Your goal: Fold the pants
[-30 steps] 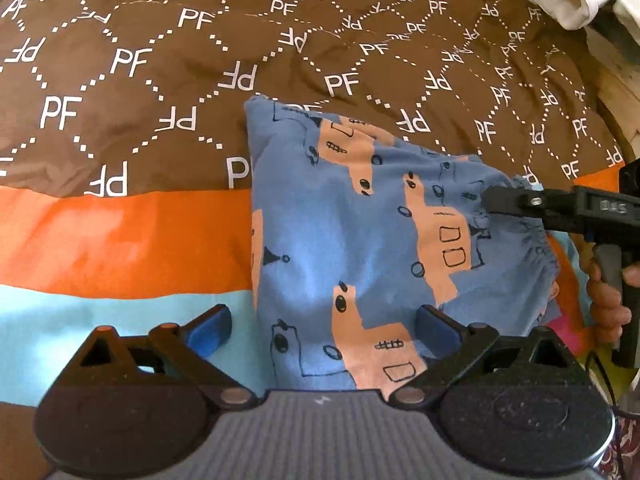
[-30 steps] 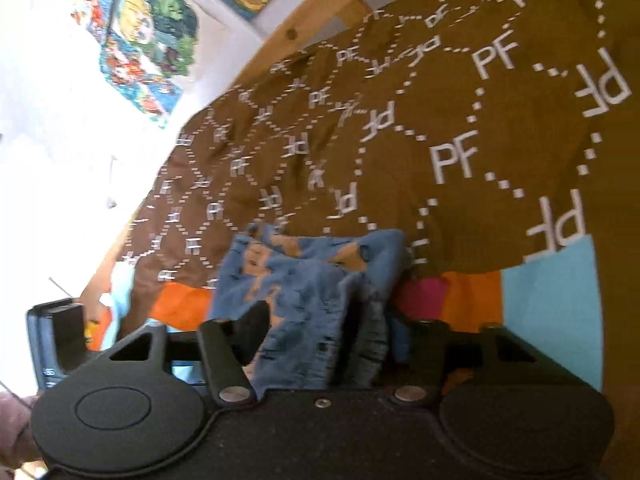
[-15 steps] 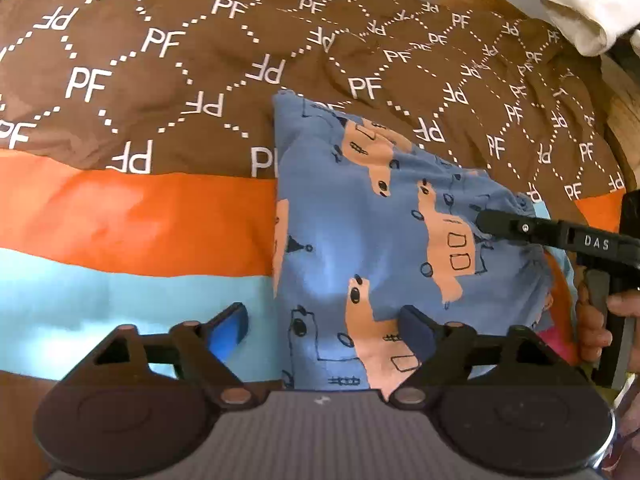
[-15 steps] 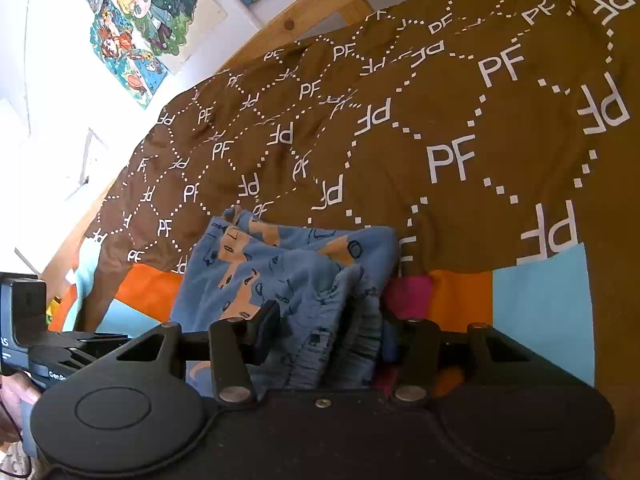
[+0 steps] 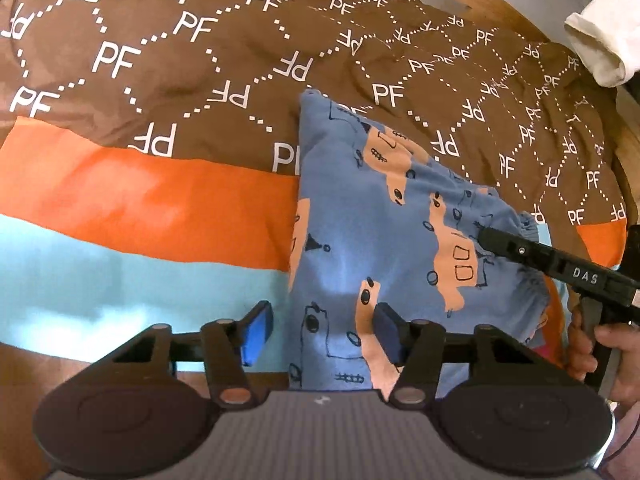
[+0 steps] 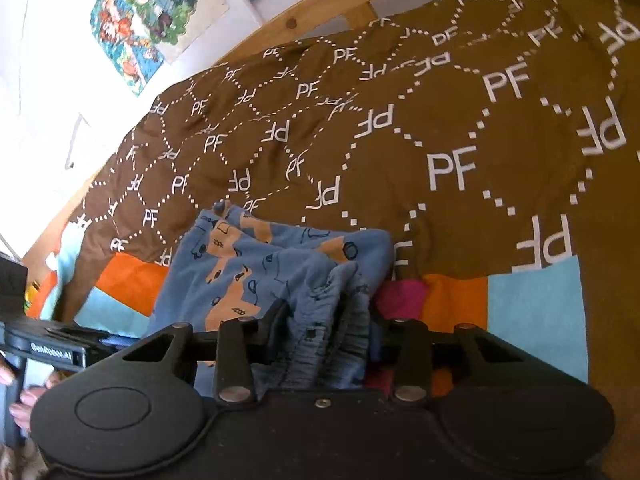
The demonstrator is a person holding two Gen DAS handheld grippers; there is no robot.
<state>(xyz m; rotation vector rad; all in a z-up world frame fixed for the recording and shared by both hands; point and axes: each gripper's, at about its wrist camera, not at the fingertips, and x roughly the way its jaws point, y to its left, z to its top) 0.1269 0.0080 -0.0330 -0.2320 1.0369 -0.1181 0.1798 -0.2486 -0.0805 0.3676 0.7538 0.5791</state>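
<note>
While both claws sat low over the bed, the scene read as follows.

Bedspread [image 5: 168, 92]: brown field crossed by a dotted white lattice, the letters "PF" repeated, some mirrored; orange and pale blue bands ran along its near edge, and a pink patch showed in the right wrist view.

Change since a second ago: the left wrist view had drawn in on the cloth, so the pants filled more of it; both claws had just been narrowing.

Pants [image 5: 400, 240]: blue, printed with orange vehicles, lying folded on the bedspread across the brown and orange bands, gathered waistband toward the right claw.

Left gripper [image 5: 320, 334]: jaws part way apart after closing in; the pants' near left edge lay between the blue pads, and whether the pads pressed it could not be told.

Right gripper [image 6: 326, 330]: jaws drawn in around the bunched waistband, which filled the gap; contact looked likely but was hidden by folds.

Lettering: "DAS" on the right tool's side in the left wrist view; "GenRobot.AI" seemingly on the left tool in the right wrist view.

Wall pictures [image 6: 148, 12]: colourful cartoon prints above the wooden bed frame.

White cloth [image 5: 600, 44]: rolled at the far corner.
</note>
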